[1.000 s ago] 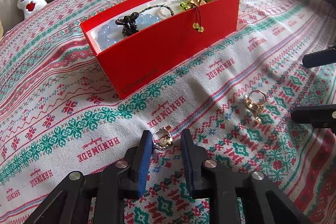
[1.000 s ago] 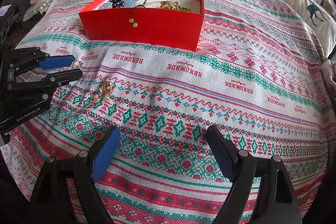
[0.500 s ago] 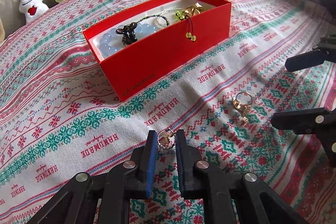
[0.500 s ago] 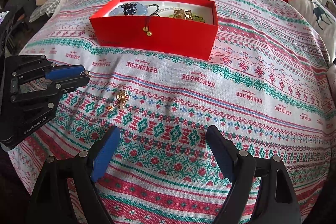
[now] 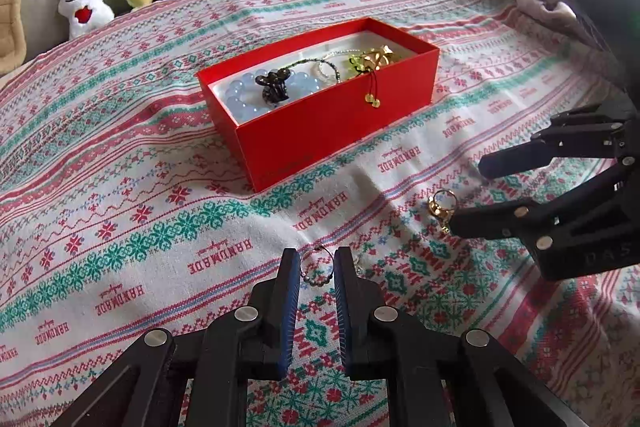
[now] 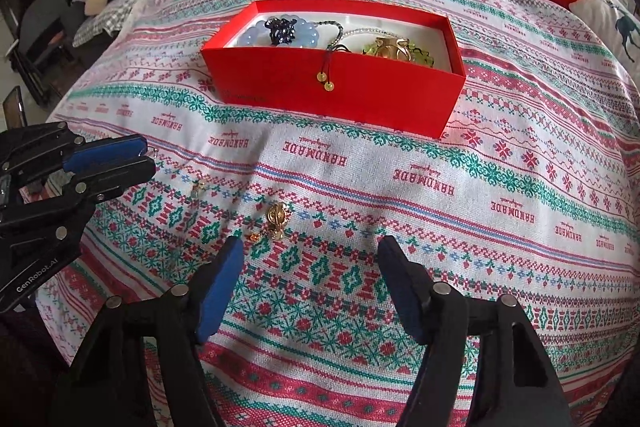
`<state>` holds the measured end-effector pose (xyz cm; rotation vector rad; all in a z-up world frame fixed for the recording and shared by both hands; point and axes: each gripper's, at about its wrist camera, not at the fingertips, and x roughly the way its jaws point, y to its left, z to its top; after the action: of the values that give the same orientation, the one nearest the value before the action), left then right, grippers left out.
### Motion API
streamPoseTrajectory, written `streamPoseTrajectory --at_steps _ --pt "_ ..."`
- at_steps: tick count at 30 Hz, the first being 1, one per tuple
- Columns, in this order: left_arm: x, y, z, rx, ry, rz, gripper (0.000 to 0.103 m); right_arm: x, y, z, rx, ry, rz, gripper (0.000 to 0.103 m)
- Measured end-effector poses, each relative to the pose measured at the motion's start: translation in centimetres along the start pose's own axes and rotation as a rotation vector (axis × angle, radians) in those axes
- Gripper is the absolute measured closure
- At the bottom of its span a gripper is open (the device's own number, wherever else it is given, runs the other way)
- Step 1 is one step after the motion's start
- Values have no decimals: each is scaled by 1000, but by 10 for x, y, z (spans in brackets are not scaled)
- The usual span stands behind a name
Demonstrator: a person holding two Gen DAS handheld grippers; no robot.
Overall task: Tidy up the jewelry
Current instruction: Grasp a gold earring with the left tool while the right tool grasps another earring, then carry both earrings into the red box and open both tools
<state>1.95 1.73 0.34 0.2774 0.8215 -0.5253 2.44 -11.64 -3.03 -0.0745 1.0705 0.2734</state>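
The left gripper [image 5: 317, 269] was angled downward over the patterned blanket [image 5: 120, 219], its jaws closed on a thin beaded hoop earring [image 5: 316, 267] raised just off the cloth. The right gripper [image 6: 310, 259], pointed more steeply down, had just been narrowing yet was parted with nothing between, the gold earring [image 6: 276, 221] lying just ahead. The red box [image 5: 332, 131] of jewelry was seen beyond

Left hand-held gripper [image 5: 317, 269] pinches a beaded ring [image 5: 316, 269] above the blanket [image 5: 120, 211].
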Motion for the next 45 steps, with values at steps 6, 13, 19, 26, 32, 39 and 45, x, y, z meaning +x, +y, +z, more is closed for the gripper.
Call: streamPoseTrajectory --at_steps 6,13,19,26,32,39,45 --pt "-2 2 -2 -14 5 10 91 2 -6 10 52 0 46 68" --pt "1 5 -2 -45 27 33 91 6 -17 19 99 13 102 94" --pt "3 12 1 -99 50 42 91 0 -23 24 132 14 149 100" --pt "5 12 2 -112 61 44 91 -1 -28 22 154 42 200 87" --pt "8 11 0 -109 71 41 91 7 -21 21 146 65 201 68" --pt "13 12 1 -115 91 57 91 16 -15 24 130 80 141 88" --pt "14 14 7 -133 102 69 91 13 -15 31 123 76 132 102"
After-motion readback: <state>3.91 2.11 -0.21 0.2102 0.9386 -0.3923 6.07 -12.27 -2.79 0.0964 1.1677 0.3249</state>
